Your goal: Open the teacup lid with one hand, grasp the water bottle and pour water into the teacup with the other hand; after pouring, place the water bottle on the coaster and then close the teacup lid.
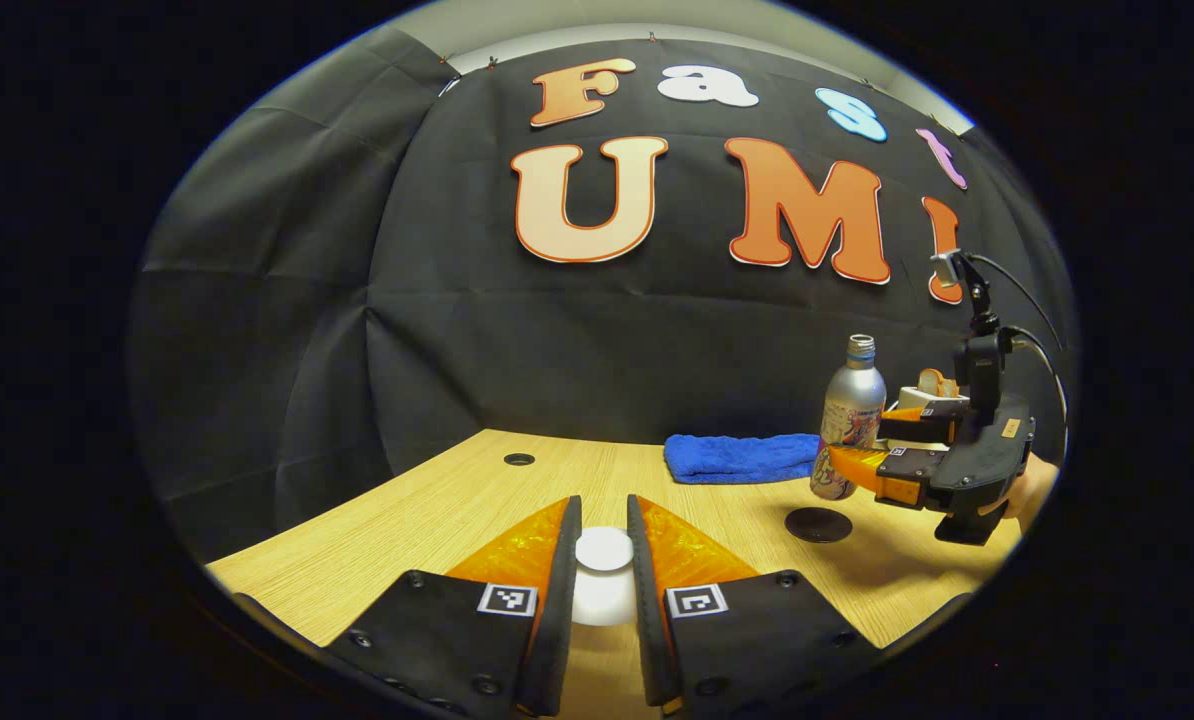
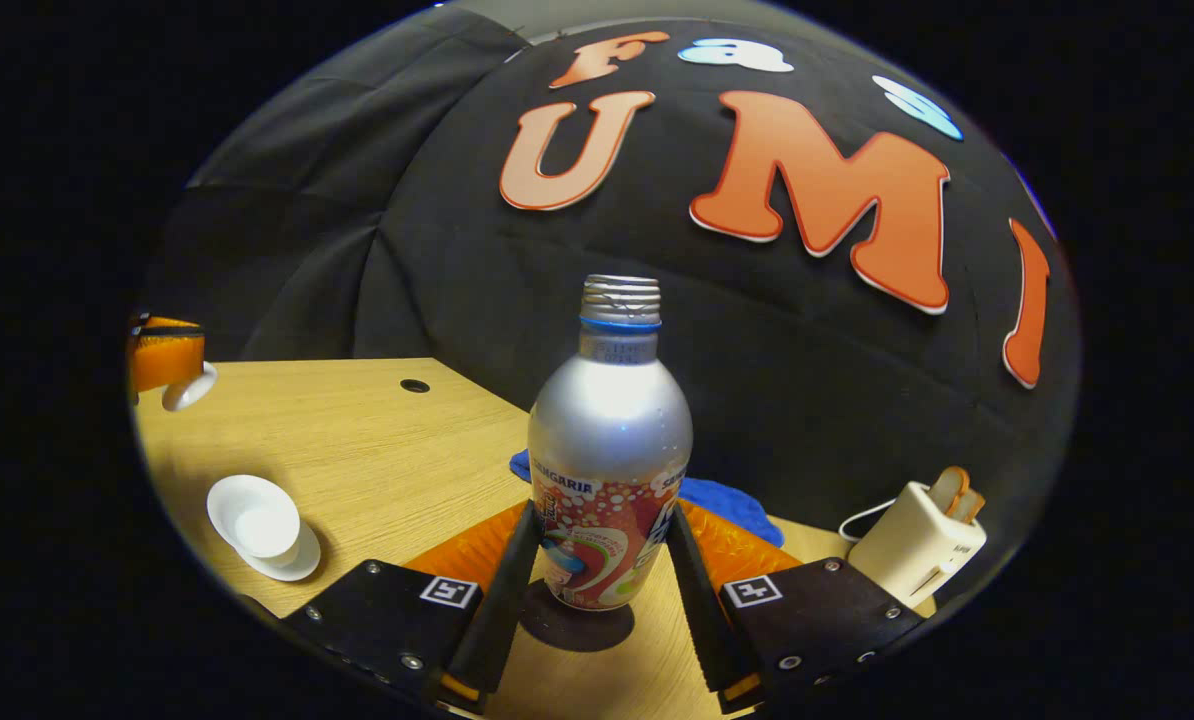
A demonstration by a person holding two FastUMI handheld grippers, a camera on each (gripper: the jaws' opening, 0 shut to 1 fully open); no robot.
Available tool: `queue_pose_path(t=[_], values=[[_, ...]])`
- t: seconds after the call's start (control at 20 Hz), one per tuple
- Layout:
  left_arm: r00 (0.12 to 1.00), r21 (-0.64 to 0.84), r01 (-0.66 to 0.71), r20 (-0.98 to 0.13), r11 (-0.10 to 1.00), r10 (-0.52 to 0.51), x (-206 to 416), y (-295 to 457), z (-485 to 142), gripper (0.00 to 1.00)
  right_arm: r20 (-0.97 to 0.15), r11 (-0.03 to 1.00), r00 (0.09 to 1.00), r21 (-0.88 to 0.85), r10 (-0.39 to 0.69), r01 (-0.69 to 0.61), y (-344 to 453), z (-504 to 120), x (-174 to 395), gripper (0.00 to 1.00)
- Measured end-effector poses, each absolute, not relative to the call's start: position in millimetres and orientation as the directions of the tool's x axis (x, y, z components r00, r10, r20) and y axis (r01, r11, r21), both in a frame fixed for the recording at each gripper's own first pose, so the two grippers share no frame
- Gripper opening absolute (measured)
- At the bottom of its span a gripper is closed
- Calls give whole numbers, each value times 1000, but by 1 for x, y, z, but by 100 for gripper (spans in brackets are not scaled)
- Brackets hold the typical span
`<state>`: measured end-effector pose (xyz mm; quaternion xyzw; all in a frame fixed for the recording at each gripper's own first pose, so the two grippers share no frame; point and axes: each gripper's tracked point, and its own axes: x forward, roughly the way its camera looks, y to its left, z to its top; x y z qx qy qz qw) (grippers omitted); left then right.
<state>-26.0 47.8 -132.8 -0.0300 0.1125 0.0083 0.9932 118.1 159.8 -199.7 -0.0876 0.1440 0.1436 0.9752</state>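
Observation:
The white teacup lid point(image 1: 604, 552) sits pinched between the fingers of my left gripper point(image 1: 604, 520), lifted off the cup. In the right gripper view that lid point(image 2: 189, 388) hangs from the left gripper point(image 2: 167, 362) at the far left, above the table. The open white teacup point(image 2: 265, 528) stands on its saucer point(image 2: 302, 562) below it. My right gripper point(image 2: 602, 512) is shut on the silver water bottle point(image 2: 607, 440), which is upright and capless, directly over the dark round coaster point(image 2: 577, 625). From the left gripper view, the bottle point(image 1: 853, 405) and right gripper point(image 1: 862, 462) are just behind the coaster point(image 1: 818, 524); contact cannot be told.
A folded blue cloth point(image 1: 742, 458) lies at the back of the wooden table point(image 1: 437, 500). A white toaster point(image 2: 915, 548) with bread in it stands at the right, its cord trailing. A small round hole point(image 1: 519, 459) is in the tabletop at the back left.

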Motion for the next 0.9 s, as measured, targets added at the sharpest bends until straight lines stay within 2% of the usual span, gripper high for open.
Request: queue_pose_path(t=[0.4, 0.75, 0.85, 0.9], values=[[970, -93, 23, -239, 995, -45, -17, 19, -136, 33, -404, 964, 879, 35, 254, -263, 162, -205, 112, 75], [959, -108, 49, -272, 993, -77, -10, 4, -145, 33, -431, 971, 871, 62, 236, -232, 157, -219, 117, 75], [954, -120, 64, -284, 991, -97, -10, -3, -150, 30, -427, 970, 874, 32, 230, -239, 156, -218, 117, 78], [952, -126, 71, -287, 989, -105, -10, -5, -151, 34, -427, 969, 874, 18, 230, -246, 156, -218, 116, 80]])
